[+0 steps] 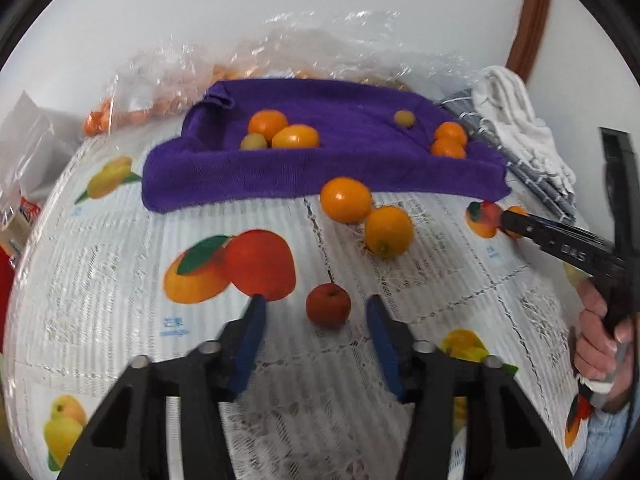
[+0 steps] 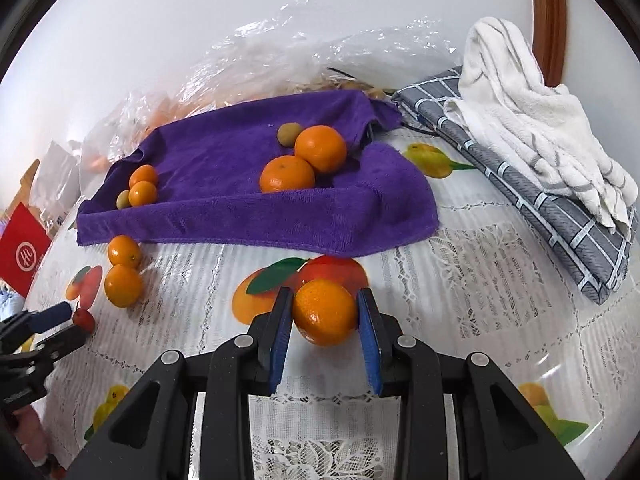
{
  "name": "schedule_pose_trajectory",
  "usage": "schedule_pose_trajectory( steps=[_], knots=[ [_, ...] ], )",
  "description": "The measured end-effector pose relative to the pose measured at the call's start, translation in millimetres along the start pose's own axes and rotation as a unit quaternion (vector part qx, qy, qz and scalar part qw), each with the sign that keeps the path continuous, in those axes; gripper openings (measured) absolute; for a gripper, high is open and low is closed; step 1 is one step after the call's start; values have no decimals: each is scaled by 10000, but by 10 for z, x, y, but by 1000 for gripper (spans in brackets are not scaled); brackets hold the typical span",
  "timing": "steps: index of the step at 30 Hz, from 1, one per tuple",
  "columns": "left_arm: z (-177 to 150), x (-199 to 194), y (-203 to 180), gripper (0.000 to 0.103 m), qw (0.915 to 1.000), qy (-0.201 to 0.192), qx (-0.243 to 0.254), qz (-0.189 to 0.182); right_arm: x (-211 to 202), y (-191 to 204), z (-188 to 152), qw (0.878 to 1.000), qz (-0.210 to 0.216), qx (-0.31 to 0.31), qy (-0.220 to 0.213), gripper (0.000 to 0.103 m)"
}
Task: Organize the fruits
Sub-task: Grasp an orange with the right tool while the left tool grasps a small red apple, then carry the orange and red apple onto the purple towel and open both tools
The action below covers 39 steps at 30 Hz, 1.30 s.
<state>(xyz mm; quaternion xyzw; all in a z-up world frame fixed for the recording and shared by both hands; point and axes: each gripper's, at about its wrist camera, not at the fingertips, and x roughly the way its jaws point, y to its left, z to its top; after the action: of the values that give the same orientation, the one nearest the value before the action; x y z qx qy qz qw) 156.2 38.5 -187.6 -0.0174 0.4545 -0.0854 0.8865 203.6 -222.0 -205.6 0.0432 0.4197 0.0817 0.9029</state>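
Observation:
My left gripper is open with a small red fruit on the table between its blue pads, not touching them. My right gripper is shut on an orange mandarin, held just in front of the purple towel. On the towel lie two mandarins with a green-brown fruit at the right, and two small oranges with another green fruit at the left. Two kumquats lie on the tablecloth before the towel.
A fruit-print lace tablecloth covers the table. A clear plastic bag lies behind the towel. A grey checked cloth with a white towel on it sits at the right. A red packet is at the left.

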Motion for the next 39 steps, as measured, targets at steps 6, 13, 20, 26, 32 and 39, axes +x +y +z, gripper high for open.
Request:
schedule_pose_trajectory(
  steps=[6,13,20,26,32,39],
  knots=[
    [-33,-25,-30,23,9997,-224,-48,-35,16,42,10,10000,31,-21,-38,32],
    [-48,-107,58,23,9979,-506,-269,-317,-45,41,7,9997,105,-25,-223,32],
    [-33,-229,254,23,9928,-918,-734,-211,-139,75,7,9984,213,-89,-508,32],
    [-41,-281,318,23,9900,-1099,-868,-161,-222,140,-5,9966,251,-233,-744,32],
    [-48,-316,325,23,9889,-1199,-866,-106,-250,182,-7,9953,417,-271,-827,32],
    [2,-322,343,23,9888,-1136,-966,21,-240,122,5,9956,455,-97,-816,32]
  ],
)
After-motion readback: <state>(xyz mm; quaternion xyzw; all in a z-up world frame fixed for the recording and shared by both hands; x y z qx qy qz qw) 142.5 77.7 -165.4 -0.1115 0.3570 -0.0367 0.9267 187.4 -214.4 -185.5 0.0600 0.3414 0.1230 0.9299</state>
